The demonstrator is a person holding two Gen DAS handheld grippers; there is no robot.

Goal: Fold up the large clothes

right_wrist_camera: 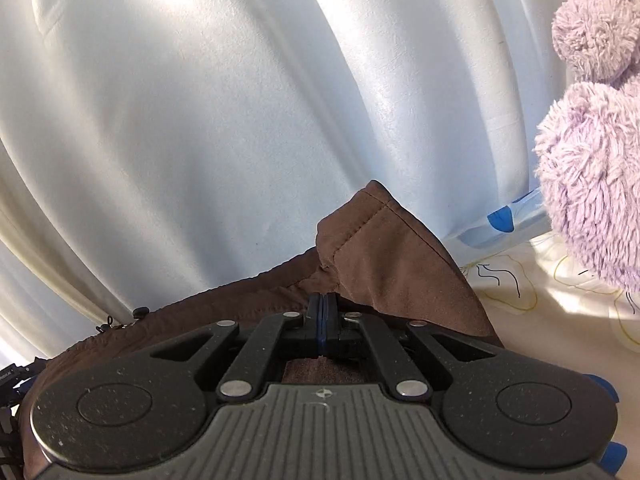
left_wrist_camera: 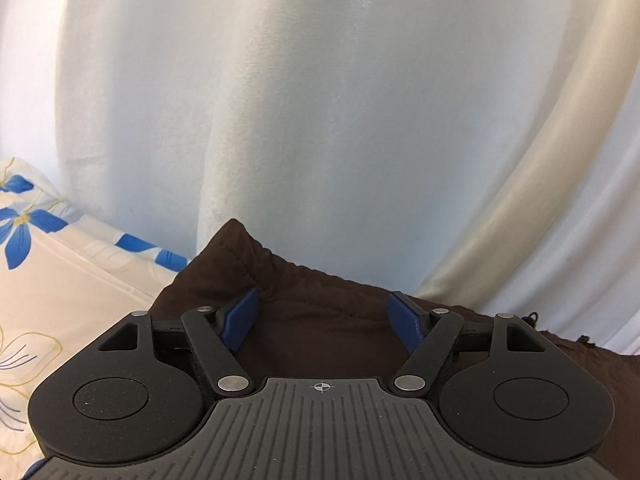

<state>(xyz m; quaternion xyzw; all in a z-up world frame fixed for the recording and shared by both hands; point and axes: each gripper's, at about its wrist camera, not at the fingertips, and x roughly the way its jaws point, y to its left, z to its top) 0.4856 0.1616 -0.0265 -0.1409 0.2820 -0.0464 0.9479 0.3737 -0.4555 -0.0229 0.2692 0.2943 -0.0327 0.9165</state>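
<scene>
The dark brown fabric garment with stitched, gathered hems (left_wrist_camera: 320, 320) lies on a cream bedsheet printed with blue flowers (left_wrist_camera: 60, 280), in front of a pale white curtain hanging in vertical folds (left_wrist_camera: 320, 100).

Left gripper (left_wrist_camera: 326, 318): blue fingers (left_wrist_camera: 240, 320) spread wide apart, holding nothing. The garment lies directly beneath and ahead of them, a peaked corner of cloth rising just beyond the left finger. Whether the fingertips touch the cloth cannot be told from this view.

Right gripper (right_wrist_camera: 322, 312): blue pads pressed together, pinching a fold of the same brown garment (right_wrist_camera: 380, 260) at the fingertips. A stitched corner flap stands up just past the closed pads, tilted to the right. A fluffy lilac plush item (right_wrist_camera: 592, 160) sits well off to the right on the sheet.

Key relation: the garment's edge appears to run crosswise between the two grippers, a drawcord toggle (right_wrist_camera: 140, 312) showing toward the left of the right wrist view. The right side is already secured; the left is not.

Judgement: the next move likely calls for the left fingers to close on the corner right in front of them, so both ends of that edge can be carried together.
</scene>
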